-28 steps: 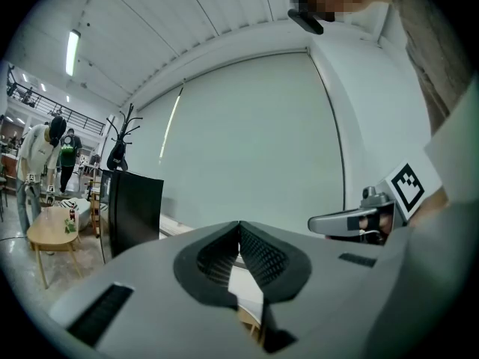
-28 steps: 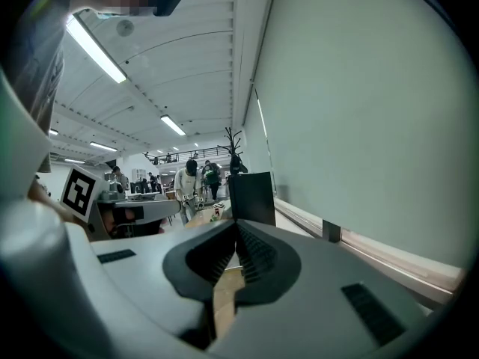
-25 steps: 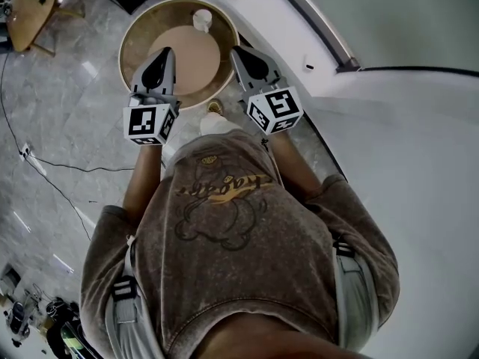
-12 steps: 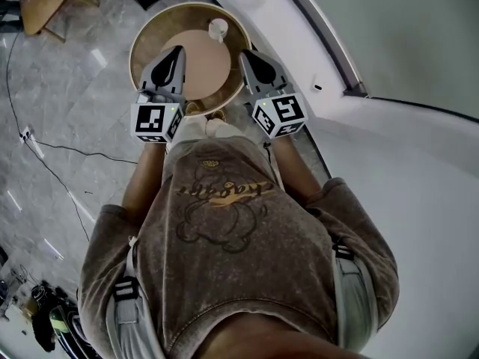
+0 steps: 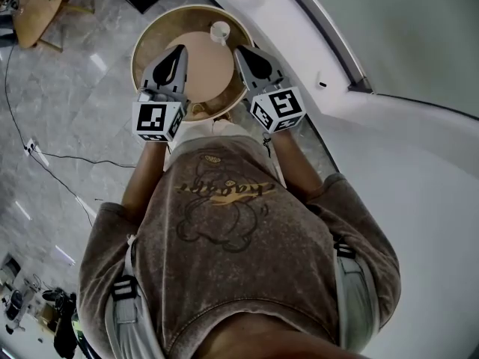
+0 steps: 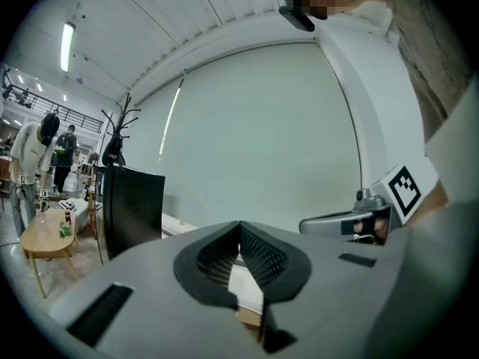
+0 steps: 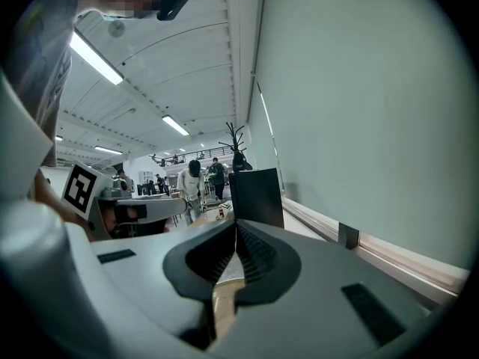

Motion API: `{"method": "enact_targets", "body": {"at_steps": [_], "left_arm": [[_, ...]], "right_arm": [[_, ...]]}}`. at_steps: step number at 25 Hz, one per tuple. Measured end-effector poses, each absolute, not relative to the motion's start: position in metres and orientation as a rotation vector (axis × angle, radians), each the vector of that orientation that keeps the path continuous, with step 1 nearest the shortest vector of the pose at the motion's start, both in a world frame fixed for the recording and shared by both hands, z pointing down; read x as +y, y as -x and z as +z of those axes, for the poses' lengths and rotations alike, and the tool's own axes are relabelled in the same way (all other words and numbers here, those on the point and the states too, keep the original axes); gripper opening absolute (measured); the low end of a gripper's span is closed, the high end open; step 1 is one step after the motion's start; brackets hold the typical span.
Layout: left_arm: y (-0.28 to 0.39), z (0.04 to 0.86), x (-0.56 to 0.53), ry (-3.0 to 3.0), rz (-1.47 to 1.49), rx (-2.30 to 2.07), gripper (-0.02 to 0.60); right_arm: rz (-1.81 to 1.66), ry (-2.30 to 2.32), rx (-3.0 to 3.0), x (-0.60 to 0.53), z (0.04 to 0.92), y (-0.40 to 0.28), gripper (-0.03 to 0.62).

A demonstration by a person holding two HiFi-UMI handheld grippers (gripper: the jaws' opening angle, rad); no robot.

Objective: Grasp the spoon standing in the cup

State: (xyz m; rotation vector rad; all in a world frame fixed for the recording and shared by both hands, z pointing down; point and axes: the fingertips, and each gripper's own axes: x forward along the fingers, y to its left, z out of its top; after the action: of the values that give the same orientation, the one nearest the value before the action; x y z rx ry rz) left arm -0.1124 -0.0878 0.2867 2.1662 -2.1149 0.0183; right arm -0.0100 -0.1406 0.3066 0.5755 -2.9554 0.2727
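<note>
Grey marble floor [image 5: 67, 126], with a curved white wall [image 5: 389, 148] on the right. A round wooden table [image 5: 142, 47] with a raised rim sits at the top of the head view. The cup [image 5: 220, 31] is white and stands on the table's far side, near the rim. It's too small from up here to make out the spoon in it.

Left gripper [image 5: 179, 49] is over the table's left half, right gripper [image 5: 238, 49] over its right edge. Both point toward the far side, and the cup lies beyond their tips, roughly between the two and touching neither.

Left gripper view: jaws pressed together at the tips [image 6: 239, 225], nothing between them. The other gripper shows at the right of that view. Right gripper view is the same story, tips [image 7: 236, 226] meeting with nothing pinched.

Both gripper views look level across the room rather than down at the table. A black panel [image 6: 133, 208] stands ahead. There's a coat stand [image 6: 120, 122], a small wooden table [image 6: 45, 238] and people in the background [image 6: 34, 155]. A thin black cable [image 5: 60, 163] runs across the floor on the left.
</note>
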Motion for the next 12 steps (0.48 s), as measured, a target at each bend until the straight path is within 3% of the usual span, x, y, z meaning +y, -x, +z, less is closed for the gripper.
{"method": "enact_targets", "body": {"at_steps": [12], "left_arm": [[0.131, 0.309, -0.115, -2.201, 0.026, -2.078, 0.018]], "right_arm": [[0.287, -0.591, -2.949, -0.166, 0.331, 0.031, 0.018]]}}
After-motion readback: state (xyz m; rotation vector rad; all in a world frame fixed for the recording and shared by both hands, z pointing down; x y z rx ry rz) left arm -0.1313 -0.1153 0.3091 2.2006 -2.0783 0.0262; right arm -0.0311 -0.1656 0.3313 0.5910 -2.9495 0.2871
